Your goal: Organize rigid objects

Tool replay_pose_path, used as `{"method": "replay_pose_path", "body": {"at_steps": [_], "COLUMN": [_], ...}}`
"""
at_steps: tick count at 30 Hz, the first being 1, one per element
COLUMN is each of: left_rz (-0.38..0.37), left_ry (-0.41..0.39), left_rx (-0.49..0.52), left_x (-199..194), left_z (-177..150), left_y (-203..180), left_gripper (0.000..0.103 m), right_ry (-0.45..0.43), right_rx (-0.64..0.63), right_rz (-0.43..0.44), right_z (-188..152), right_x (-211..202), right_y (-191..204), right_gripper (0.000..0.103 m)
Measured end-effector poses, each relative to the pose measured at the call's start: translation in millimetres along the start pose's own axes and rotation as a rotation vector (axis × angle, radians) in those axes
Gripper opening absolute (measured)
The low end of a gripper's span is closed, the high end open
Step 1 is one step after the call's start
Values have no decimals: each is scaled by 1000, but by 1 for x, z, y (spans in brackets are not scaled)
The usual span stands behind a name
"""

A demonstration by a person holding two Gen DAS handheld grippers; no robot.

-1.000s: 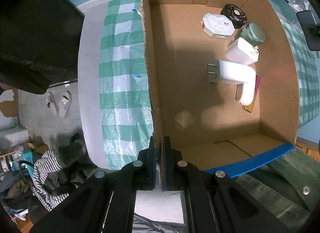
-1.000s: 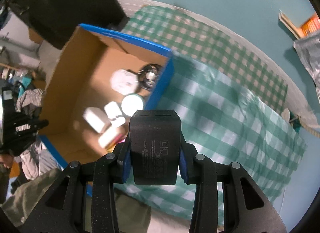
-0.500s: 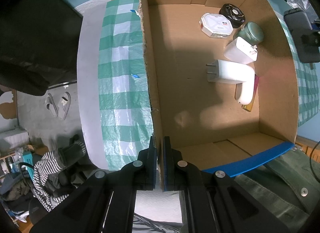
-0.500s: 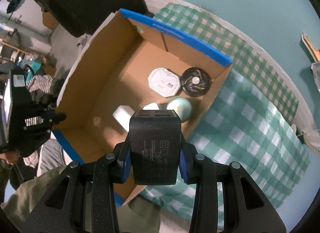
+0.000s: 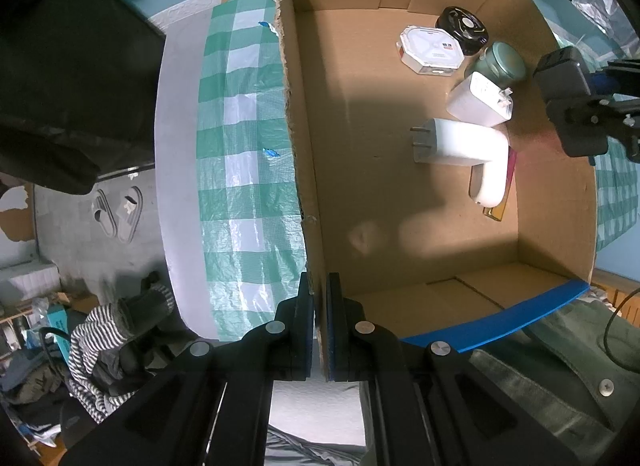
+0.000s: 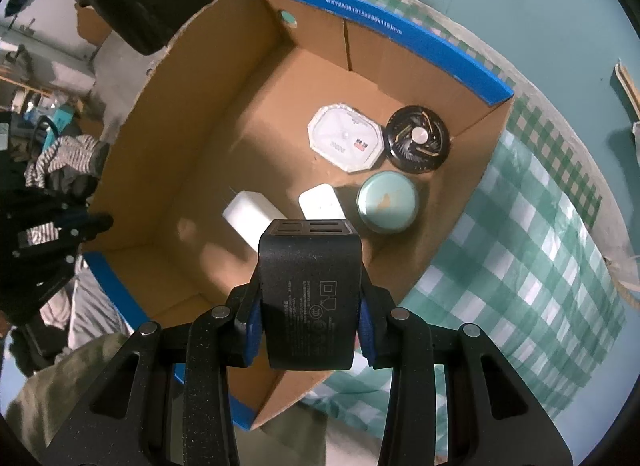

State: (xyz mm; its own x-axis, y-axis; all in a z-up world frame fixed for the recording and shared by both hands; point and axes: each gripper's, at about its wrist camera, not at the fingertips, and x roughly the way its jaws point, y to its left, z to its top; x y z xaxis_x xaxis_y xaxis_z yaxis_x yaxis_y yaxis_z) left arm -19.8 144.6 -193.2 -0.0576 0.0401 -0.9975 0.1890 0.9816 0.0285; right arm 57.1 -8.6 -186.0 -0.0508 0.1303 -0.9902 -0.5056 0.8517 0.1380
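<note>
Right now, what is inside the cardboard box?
Inside the cardboard box: a white octagonal case, a black round disc, a teal round tin and two white chargers. Something flat lies under a white curved piece, mostly covered.

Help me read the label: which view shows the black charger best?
The right wrist view: the black charger fills its centre, printed face showing. The left wrist view catches it only small at the right edge.

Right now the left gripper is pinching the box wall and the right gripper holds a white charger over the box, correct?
Not quite: the charger in the right gripper is black, as the right wrist view shows. The left gripper does pinch the box wall.
</note>
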Motion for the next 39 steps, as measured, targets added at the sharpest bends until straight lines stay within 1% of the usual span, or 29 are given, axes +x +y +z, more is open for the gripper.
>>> {"method": "replay_pose_path", "body": {"at_steps": [8, 11, 16, 17, 18, 19, 20, 21, 22, 23, 24, 25, 26, 27, 28, 30, 31, 33, 35, 38, 39], "left_rz": [-8, 4, -2, 1, 2, 3, 5, 9, 9, 10, 14, 17, 18, 18, 15, 17, 21, 25, 22, 11, 11], "left_ry": [-6, -6, -12, -14, -18, -21, -23, -27, -33, -37, -48, -58, -66, -79, -90, -101, -114, -138, -173, -229, -240], "left_rx": [4, 8, 0, -3, -10, -15, -20, -27, -36, -41, -53, -62, -69, -79, -89, -103, -108, -116, -127, -134, -132], "left_x": [-1, -2, -2, -3, -3, -4, -5, -5, -8, -9, -12, -15, -16, -20, -24, -30, -35, -44, -57, -80, -83], "left_z": [-1, 0, -1, -1, 0, 0, 1, 2, 4, 5, 7, 9, 10, 12, 14, 17, 20, 24, 28, 36, 38], "left_y": [0, 0, 1, 1, 2, 3, 3, 4, 5, 5, 7, 8, 8, 10, 11, 12, 12, 11, 10, 4, 3], "left_gripper": [4, 4, 4, 4, 7, 7, 7, 7, 8, 12, 20, 24, 32, 36, 37, 45, 46, 58, 64, 79, 81], "right_ry": [-33, -41, -61, -65, -72, -82, -88, -97, -112, -122, -132, -145, -165, -189, -210, -245, -275, -314, -353, -395, -415], "right_rx": [31, 34, 49, 53, 60, 72, 79, 88, 100, 110, 124, 143, 166, 189, 213, 250, 275, 306, 343, 376, 385], "right_rz": [-10, -19, -40, -41, -43, -46, -47, -51, -57, -61, -67, -73, -79, -85, -87, -93, -102, -109, -120, -158, -170], "right_z": [2, 3, -1, -1, -2, -3, -4, -5, -7, -8, -9, -10, -11, -13, -14, -18, -21, -26, -30, -37, -40], "right_x": [-9, -11, -18, -19, -21, -24, -26, -29, -33, -36, -40, -44, -50, -56, -61, -72, -80, -92, -104, -122, -129], "right_y": [-6, -6, -7, -8, -9, -11, -12, -14, -16, -18, -21, -24, -28, -31, -35, -41, -45, -50, -56, -62, -64], "right_gripper": [38, 38, 38, 39, 42, 45, 50, 54, 55, 58, 62, 64, 65, 67, 68, 69, 69, 69, 69, 69, 70]}}
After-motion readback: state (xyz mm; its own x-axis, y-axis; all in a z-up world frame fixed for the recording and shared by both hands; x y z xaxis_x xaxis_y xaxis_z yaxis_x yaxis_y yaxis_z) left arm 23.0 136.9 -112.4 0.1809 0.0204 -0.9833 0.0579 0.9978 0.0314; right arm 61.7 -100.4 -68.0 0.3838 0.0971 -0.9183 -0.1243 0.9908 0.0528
